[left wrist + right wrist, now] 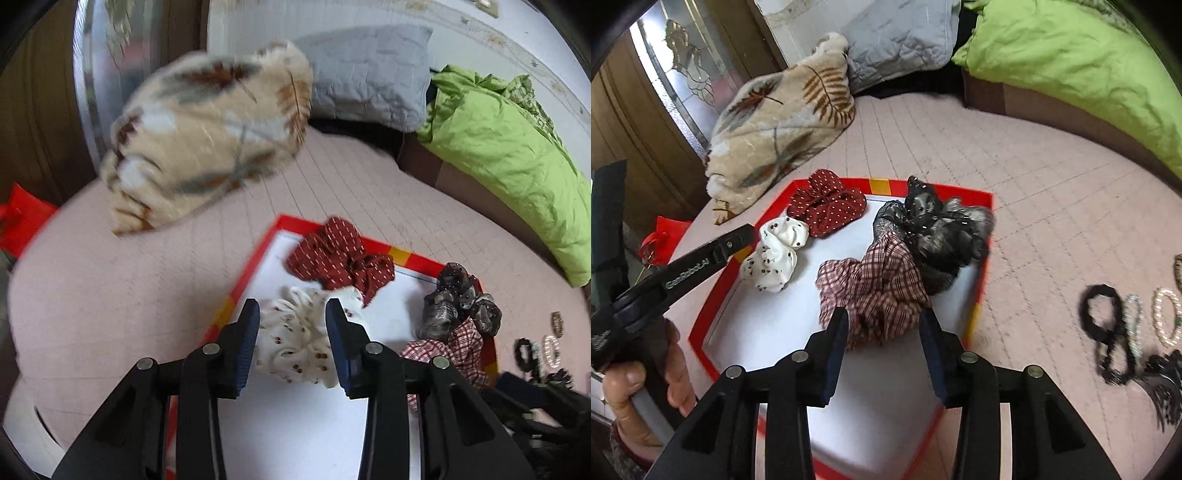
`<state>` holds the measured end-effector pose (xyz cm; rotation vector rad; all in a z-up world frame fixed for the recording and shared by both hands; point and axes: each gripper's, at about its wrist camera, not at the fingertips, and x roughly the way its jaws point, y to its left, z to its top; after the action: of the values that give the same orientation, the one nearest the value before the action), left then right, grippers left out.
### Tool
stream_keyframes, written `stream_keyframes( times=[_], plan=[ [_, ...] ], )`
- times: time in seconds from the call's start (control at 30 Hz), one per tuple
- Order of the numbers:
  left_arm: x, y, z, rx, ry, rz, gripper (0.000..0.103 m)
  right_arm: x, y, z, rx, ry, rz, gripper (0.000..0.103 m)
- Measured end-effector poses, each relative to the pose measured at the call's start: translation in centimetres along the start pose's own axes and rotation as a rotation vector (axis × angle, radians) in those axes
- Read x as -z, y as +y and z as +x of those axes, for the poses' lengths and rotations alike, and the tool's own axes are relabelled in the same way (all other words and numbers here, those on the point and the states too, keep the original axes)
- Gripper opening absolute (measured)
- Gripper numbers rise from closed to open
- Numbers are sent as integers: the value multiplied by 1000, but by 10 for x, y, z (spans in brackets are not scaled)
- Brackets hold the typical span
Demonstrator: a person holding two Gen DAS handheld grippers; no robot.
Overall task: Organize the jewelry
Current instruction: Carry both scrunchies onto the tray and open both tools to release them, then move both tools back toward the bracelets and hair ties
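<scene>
A white tray with a red rim [417, 258] [960, 192] lies on the pink bed. On it are a dark red dotted scrunchie [332, 254] [827, 210], a white spotted scrunchie [295, 343] [775, 254], a black sheer scrunchie [458, 302] [942, 229] and a red plaid scrunchie [454, 347] [879, 284]. My left gripper [293, 310] is open, and the white scrunchie lies on the tray between its fingers. My right gripper [885, 317] is open over the near end of the plaid scrunchie, which rests on the tray.
Right of the tray on the bed lie a black hair tie [1104, 317], a pearl bracelet [1167, 317] [550, 350] and other small pieces. A leaf-patterned pillow [783, 122], a grey pillow [369, 77] and a green quilt [509, 147] lie beyond. A hand [631, 387] holds the left gripper.
</scene>
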<state>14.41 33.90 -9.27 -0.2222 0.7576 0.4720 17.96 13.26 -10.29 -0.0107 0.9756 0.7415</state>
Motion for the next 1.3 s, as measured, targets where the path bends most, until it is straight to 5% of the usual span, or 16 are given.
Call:
stream_keyframes(
  times=[0.2,0.43,0.67,1.3],
  plan=[
    [11,-17,-47,-54,-72,44,36,31,-18,-64,52,-86,-18,53],
    [31,-79,-115,40,-124,164,53,67,-55,-113,72,-143,86,53],
    [55,-150,-164,155,-103,273,53,104,-88,-153,114,-198,168,54],
    [115,-208,-188,150,-56,470,53,141,-142,-192,181,-272,333,55]
  ],
)
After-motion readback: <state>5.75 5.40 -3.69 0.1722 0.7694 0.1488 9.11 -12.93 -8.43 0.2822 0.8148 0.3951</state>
